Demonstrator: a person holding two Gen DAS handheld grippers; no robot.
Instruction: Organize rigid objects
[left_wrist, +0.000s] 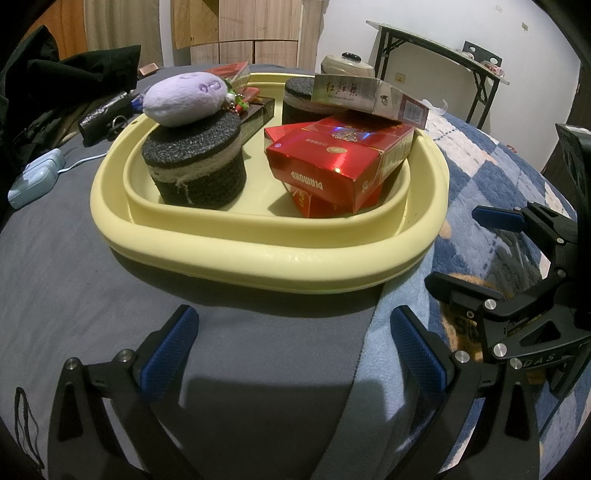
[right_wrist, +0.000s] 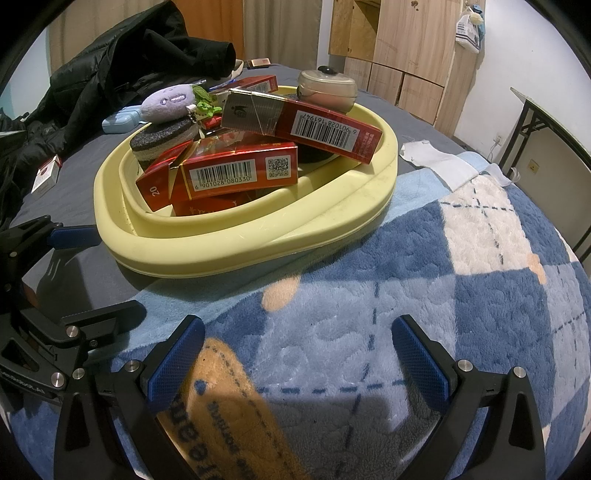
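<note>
A pale yellow tray (left_wrist: 236, 251) (right_wrist: 258, 254) lies on the bed. Inside it stand two black foam cylinders (left_wrist: 195, 166) (left_wrist: 299, 99); a purple plush toy (left_wrist: 184, 98) (right_wrist: 166, 101) rests on the nearer one. Red cigarette boxes (left_wrist: 340, 155) (right_wrist: 236, 166) are stacked in the tray, with a silver-and-red box (left_wrist: 369, 96) (right_wrist: 303, 122) lying across the top. My left gripper (left_wrist: 291, 343) hangs open just short of the tray's near rim, nothing between its fingers. My right gripper (right_wrist: 299, 354) is open over the blue blanket, also seen from the left wrist (left_wrist: 458, 251).
A black jacket (right_wrist: 122, 48) is heaped at the far left. A light blue case (left_wrist: 33, 181) with a cable and a small cigarette pack (right_wrist: 46, 173) lie on the grey sheet. A round tan container (right_wrist: 327, 88) sits behind the tray. A folding table (left_wrist: 443, 55) stands at the wall.
</note>
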